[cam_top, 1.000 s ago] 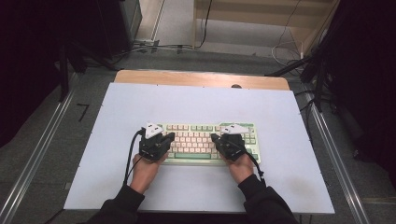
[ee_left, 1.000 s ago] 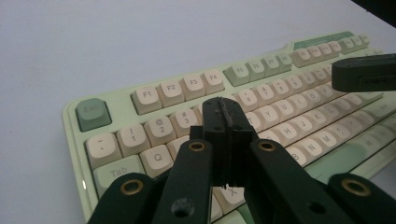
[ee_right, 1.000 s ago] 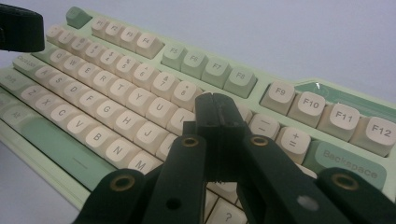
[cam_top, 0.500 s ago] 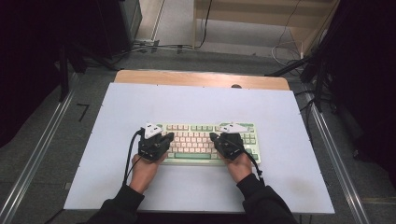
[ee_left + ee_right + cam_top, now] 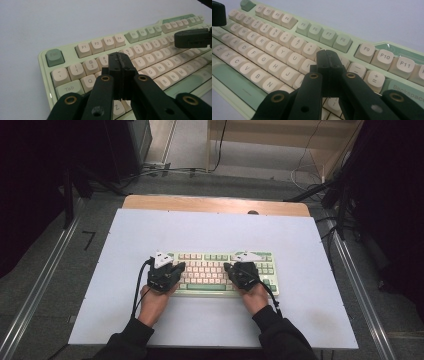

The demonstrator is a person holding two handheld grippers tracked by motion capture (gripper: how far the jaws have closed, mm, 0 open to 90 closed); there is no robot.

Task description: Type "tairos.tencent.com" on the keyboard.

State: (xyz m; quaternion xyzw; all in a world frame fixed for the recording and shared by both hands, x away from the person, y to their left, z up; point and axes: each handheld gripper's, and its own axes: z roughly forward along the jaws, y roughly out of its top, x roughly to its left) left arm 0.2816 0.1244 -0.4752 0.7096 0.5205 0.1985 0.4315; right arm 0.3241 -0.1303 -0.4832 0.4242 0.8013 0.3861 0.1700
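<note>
A pale green keyboard (image 5: pixel 215 272) with cream and green keys lies on the white table (image 5: pixel 210 230), near its front middle. My left gripper (image 5: pixel 176 267) hovers over the keyboard's left end, jaws shut with nothing between them. In the left gripper view the left gripper (image 5: pixel 121 58) points at the letter keys below the number row of the keyboard (image 5: pixel 82 47). My right gripper (image 5: pixel 229 267) sits over the right half, shut and empty too. In the right gripper view the right gripper (image 5: pixel 326 53) points at the keys near 9 and 0 of the keyboard (image 5: pixel 319 32).
The table's wooden far edge (image 5: pixel 215 204) borders a grey floor with cables. Metal rails (image 5: pixel 45 285) run along both sides of the table. Bare white surface surrounds the keyboard on every side.
</note>
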